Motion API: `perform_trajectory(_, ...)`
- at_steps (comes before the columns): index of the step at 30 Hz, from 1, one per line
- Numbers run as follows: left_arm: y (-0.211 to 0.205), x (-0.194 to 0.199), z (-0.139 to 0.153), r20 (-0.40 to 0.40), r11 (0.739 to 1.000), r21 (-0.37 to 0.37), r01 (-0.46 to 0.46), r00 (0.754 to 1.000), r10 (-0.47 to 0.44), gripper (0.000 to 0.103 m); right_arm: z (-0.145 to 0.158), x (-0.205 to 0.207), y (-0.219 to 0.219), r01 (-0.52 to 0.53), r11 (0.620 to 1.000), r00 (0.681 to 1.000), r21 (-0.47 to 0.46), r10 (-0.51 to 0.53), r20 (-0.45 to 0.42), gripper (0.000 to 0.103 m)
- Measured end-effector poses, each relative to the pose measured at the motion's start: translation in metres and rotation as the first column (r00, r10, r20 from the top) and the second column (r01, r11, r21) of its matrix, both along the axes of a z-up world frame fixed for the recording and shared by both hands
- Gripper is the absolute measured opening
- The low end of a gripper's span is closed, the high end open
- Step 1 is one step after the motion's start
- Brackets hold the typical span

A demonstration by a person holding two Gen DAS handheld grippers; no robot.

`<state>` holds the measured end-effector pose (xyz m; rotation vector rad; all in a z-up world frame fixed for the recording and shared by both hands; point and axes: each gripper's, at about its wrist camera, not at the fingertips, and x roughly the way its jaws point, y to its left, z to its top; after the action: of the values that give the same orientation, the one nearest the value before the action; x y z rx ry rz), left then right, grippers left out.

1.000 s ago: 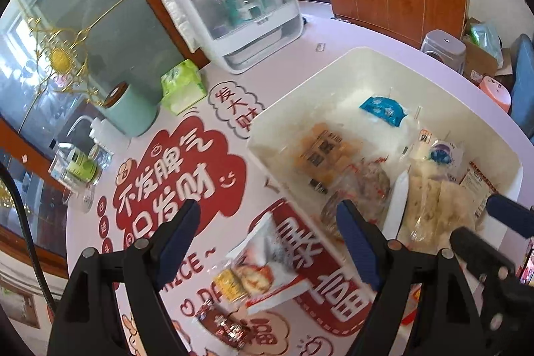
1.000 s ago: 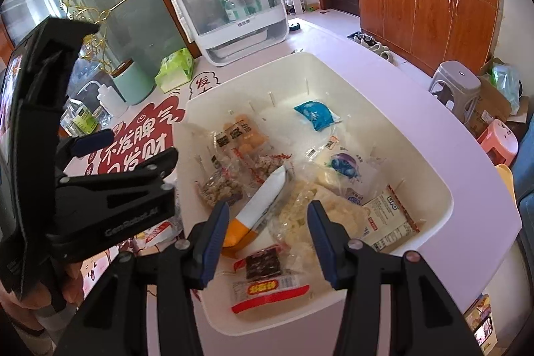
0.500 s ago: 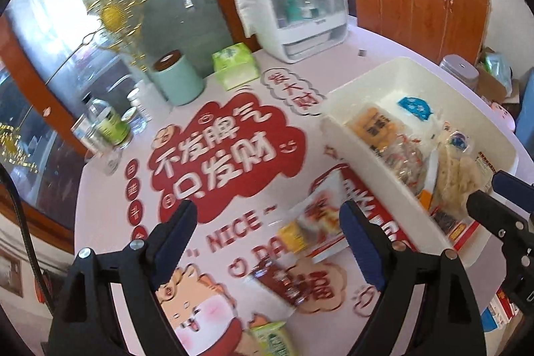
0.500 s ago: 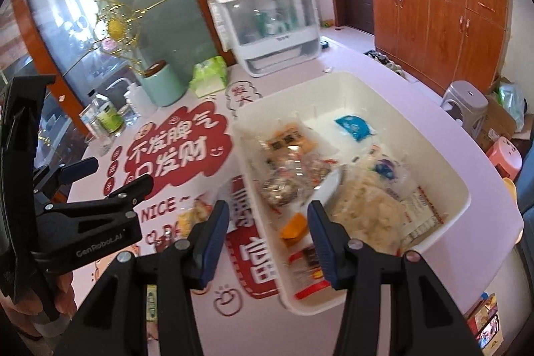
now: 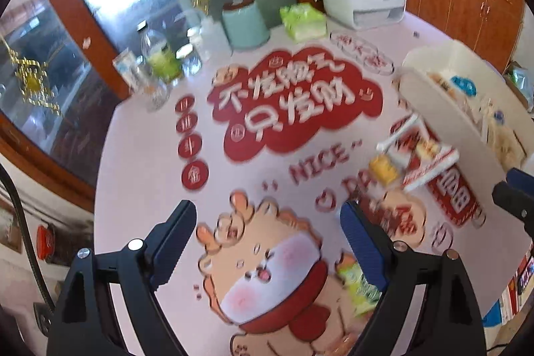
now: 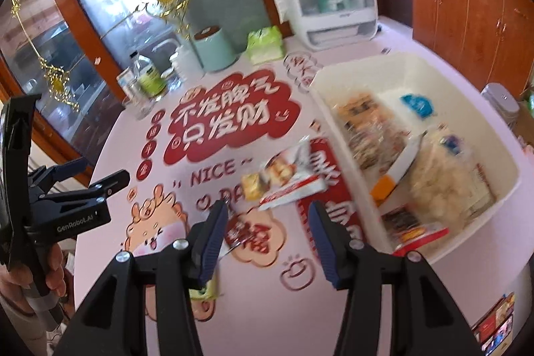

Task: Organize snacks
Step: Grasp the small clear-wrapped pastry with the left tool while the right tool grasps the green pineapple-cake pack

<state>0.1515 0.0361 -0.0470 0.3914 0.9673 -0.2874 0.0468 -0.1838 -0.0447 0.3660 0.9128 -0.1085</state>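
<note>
Both grippers are pulling back from the white bin, now off at 2 o'clock. The right gripper is hanging with jaws apart and empty; the left gripper likewise. A dark snack packet is lying just beyond the right fingers. Farther, at 12 o'clock, a red-and-white snack bag is lying flat, long axis running 8 to 2 o'clock. The pink tablecloth is carrying red lettering; wooden cabinets are standing behind.
</note>
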Motion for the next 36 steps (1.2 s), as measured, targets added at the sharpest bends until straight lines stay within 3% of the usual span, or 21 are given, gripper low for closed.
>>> perform_trajectory(8, 0.01, -0.044, -0.059, -0.18, 0.994, -0.013, 0.112, 0.977, -0.112, 0.087, -0.034, 0.004, 0.033, -0.068, 0.997, 0.993, 0.037, 0.072, -0.092, 0.051)
perform_trajectory(14, 0.007, -0.082, -0.098, -0.31, 0.974, -0.061, 0.219, 0.923, -0.227, 0.087, -0.06, 0.004, 0.052, -0.1, 0.993, 0.982, 0.059, 0.108, -0.154, 0.051)
perform_trajectory(17, 0.005, -0.097, -0.111, -0.336, 0.965, -0.07, 0.253, 0.905, -0.262, 0.087, -0.077, 0.002, 0.063, -0.115, 0.99, 0.973, 0.076, 0.128, -0.192, 0.051)
perform_trajectory(19, 0.005, -0.104, -0.12, -0.34, 0.962, -0.068, 0.266, 0.9, -0.273, 0.082, -0.085, 0.002, 0.068, -0.122, 0.988, 0.968, 0.091, 0.138, -0.208, 0.051)
perform_trajectory(21, 0.006, -0.108, -0.128, -0.356, 0.962, -0.067, 0.265, 0.894, -0.271, 0.064, -0.093, 0.002, 0.075, -0.13, 0.986, 0.963, 0.107, 0.151, -0.225, 0.051)
perform_trajectory(24, 0.009, -0.11, -0.139, -0.387, 0.968, -0.076, 0.24, 0.887, -0.25, 0.048, -0.101, 0.003, 0.085, -0.144, 0.982, 0.957, 0.12, 0.169, -0.235, 0.051)
perform_trajectory(25, 0.01, -0.112, -0.138, -0.36, 0.968, -0.078, 0.239, 0.899, -0.251, 0.044, -0.103, 0.005, 0.087, -0.147, 0.982, 0.956, 0.121, 0.172, -0.237, 0.051)
perform_trajectory(28, 0.015, -0.115, -0.136, -0.337, 0.971, -0.082, 0.223, 0.911, -0.238, 0.02, -0.107, 0.009, 0.097, -0.159, 0.98, 0.953, 0.121, 0.184, -0.241, 0.051)
perform_trajectory(36, 0.04, -0.115, -0.135, -0.331, 0.986, -0.095, 0.134, 0.93, -0.158, 0.018, -0.123, 0.023, 0.121, -0.196, 0.978, 0.938, 0.076, 0.209, -0.276, 0.051)
